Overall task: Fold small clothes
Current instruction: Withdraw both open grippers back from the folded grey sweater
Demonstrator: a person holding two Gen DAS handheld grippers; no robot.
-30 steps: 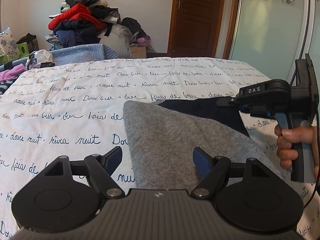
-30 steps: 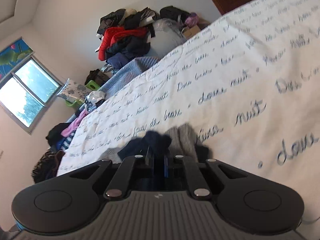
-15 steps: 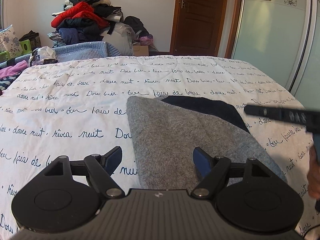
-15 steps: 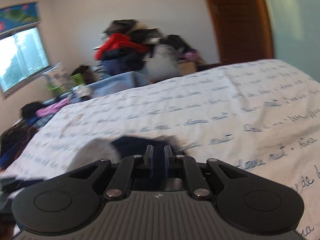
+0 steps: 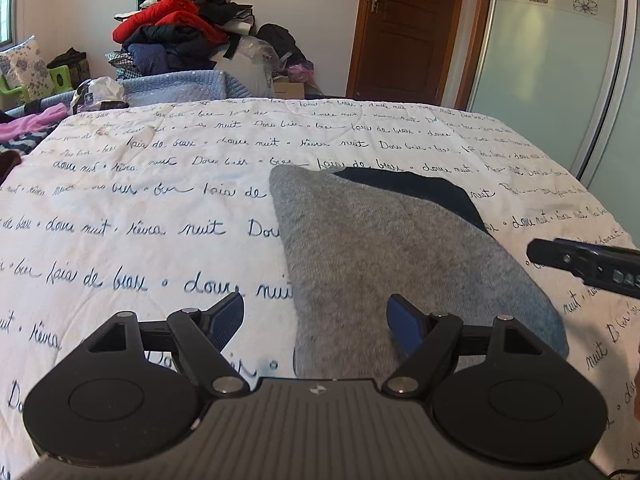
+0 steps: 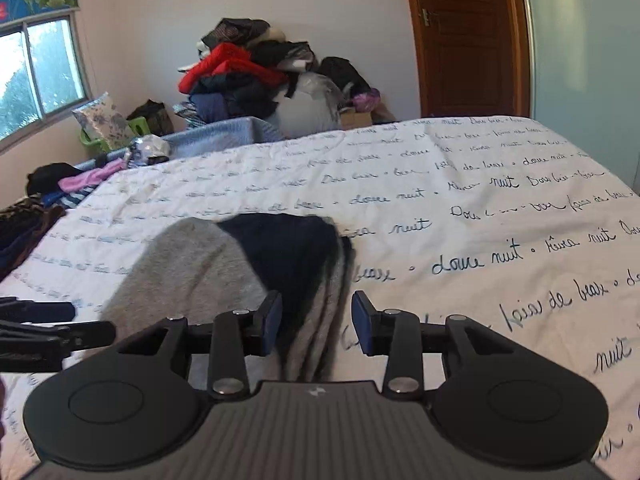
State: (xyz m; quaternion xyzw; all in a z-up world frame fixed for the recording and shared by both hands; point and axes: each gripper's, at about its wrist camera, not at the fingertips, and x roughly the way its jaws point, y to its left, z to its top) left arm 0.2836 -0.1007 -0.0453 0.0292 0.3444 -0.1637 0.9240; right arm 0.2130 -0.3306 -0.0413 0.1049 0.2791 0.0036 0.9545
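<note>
A folded grey garment (image 5: 384,248) with a dark navy part (image 5: 416,188) at its far end lies on the white bedspread (image 5: 140,208). My left gripper (image 5: 316,318) is open and empty above the garment's near left edge. In the right wrist view the same garment (image 6: 192,264) lies ahead, its navy part (image 6: 288,248) on top. My right gripper (image 6: 316,322) is open and empty over the garment's near right edge; it shows from the side in the left wrist view (image 5: 580,266). The left gripper's fingers (image 6: 48,334) show at the left of the right wrist view.
The bedspread has blue script print. A pile of clothes (image 5: 176,40) is heaped against the far wall behind a blue quilted bin (image 5: 176,86). More clothes (image 6: 60,188) lie at the bed's left side. A brown door (image 5: 404,28) and a glass sliding panel (image 5: 552,64) stand beyond.
My right gripper was shut on the garment's corner a second ago; it has opened, let go and drawn back to the right. The garment now lies flat. The left gripper stayed open.
</note>
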